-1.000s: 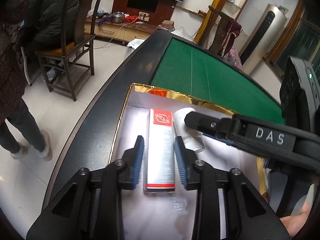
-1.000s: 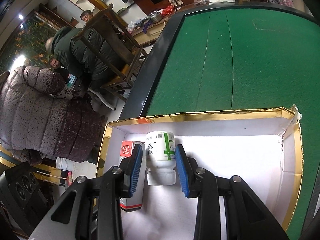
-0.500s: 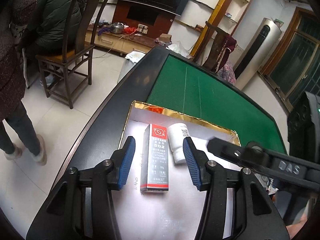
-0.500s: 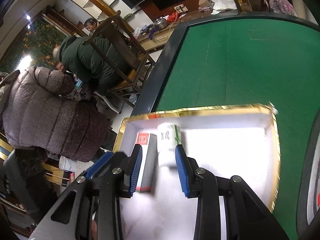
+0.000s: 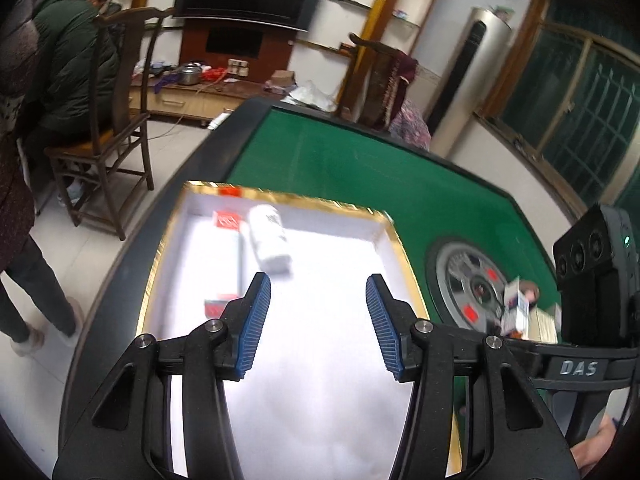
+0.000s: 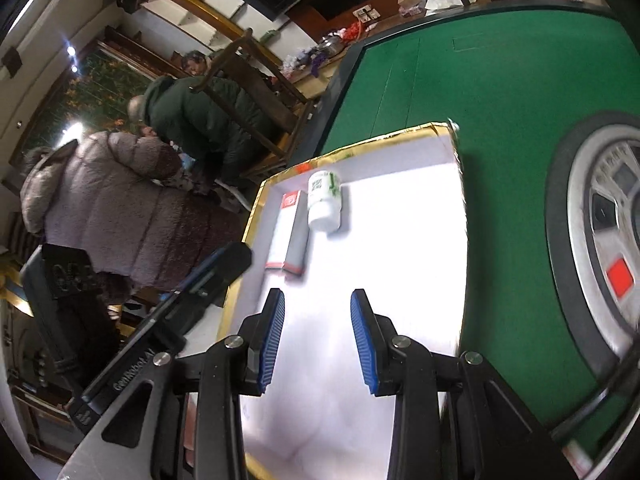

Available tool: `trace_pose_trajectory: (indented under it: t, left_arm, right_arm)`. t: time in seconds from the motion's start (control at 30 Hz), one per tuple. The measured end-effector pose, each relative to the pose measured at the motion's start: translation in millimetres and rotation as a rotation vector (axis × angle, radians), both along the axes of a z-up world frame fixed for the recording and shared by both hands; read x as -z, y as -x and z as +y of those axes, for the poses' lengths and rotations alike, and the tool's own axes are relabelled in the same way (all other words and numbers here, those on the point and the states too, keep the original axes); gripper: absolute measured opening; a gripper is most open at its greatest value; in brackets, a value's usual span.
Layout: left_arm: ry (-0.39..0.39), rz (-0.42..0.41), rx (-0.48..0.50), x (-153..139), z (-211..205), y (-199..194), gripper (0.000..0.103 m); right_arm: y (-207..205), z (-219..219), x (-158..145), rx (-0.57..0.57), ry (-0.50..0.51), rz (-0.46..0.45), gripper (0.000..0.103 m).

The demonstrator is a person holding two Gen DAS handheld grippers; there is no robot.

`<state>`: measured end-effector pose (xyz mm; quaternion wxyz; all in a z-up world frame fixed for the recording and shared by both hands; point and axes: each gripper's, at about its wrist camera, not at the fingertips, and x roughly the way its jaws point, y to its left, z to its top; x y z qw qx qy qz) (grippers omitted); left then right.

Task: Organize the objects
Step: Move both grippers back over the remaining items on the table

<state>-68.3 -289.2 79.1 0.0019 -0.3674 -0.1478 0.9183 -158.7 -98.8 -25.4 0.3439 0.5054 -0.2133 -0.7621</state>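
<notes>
Tabletop (image 6: pixel 460 80): green felt was seen under a gold-rimmed white tray (image 6: pixel 400 136).
Tray contents: a long red-and-white box (image 6: pixel 286 236) and a white pill bottle (image 6: pixel 325 200) were laid on their sides, just beside each other, at the far left corner.
Left hand-held gripper (image 5: pixel 318 318): jaws were held apart, nothing between them.
Right hand-held gripper (image 6: pixel 318 338): jaws were opening, empty.
Step advice: the next item would best be fetched and set well clear of the placed pair.

1 white bottle (image 6: pixel 325 200), 1 long carton (image 6: pixel 289 232), 1 gold-edged tray (image 6: pixel 460 208), 2 tongs.
</notes>
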Motion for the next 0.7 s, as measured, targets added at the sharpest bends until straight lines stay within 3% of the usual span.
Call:
trace_pose_trajectory:
  t: [0.2, 0.43, 0.63, 0.7]
  left_arm:
    - [0.047, -0.018, 0.051, 5.6, 35.1, -19.4, 0.050]
    - [0.050, -0.026, 0.134, 8.7, 84.9, -35.4, 0.050]
    - [0.092, -0.075, 0.262, 20.6, 139.8, -34.7, 0.050]
    - [0.087, -0.095, 0.310, 26.3, 158.3, -34.7, 0.050]
  right_arm:
    - [-28.8, 29.6, 8.9, -0.013, 0.045, -0.010, 0.042]
    - [-56.0, 77.0, 7.0, -0.028, 0.112, -0.002, 0.042]
    - [-83.6, 144.5, -7.8, -0.001, 0.117, 0.088, 0.045]
    - [-90.6, 175.9, -13.0, 0.041, 0.106, 0.137, 0.051]
